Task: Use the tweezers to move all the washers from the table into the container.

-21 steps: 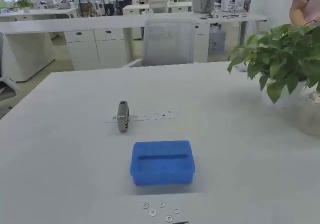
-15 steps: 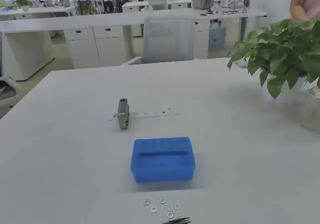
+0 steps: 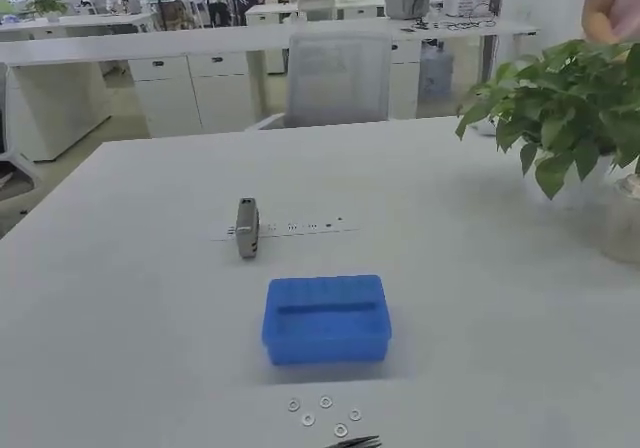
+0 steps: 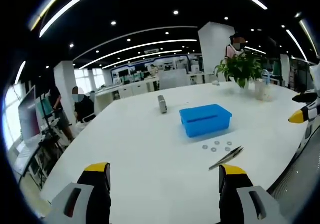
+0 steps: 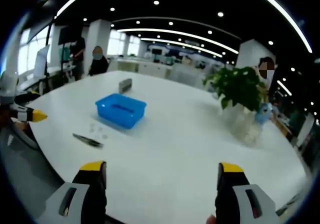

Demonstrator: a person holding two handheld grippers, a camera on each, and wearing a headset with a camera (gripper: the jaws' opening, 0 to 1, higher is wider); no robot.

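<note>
table (image 3: 480,268): white and broad, carrying everything listed here.
container (image 3: 326,320): blue rectangular tray with an open top, standing flat in the middle of the table in the head view.
washers (image 3: 322,416): five small pale rings lying loose on the table at 6 o'clock from the container, near it but apart from it.
tweezers (image 3: 352,442): dark and slim, flat on the table at 5 o'clock from the washers and just beside them (cut by the lower edge of the head view; the left gripper view shows them lying slantwise).
left claw (image 4: 165,169): yellow-tipped jaws spread wide with nothing between them, held off the near edge of the table; the container sits at 1 o'clock from it in its own view.
right claw (image 5: 161,167): jaws likewise wide apart and holding nothing; in its own view the container lies at 11 o'clock and the tweezers at 10 o'clock (its yellow tip also comes into the left gripper view at 3 o'clock).
grey block (image 3: 246,228): small, at 11 o'clock from the container, at the 9 o'clock end of a white socket strip (image 3: 305,228).
plant (image 3: 565,108): leafy green, at 2 o'clock from the container, well apart.
chair (image 3: 335,78): pale, at the far edge, 12 o'clock.
</note>
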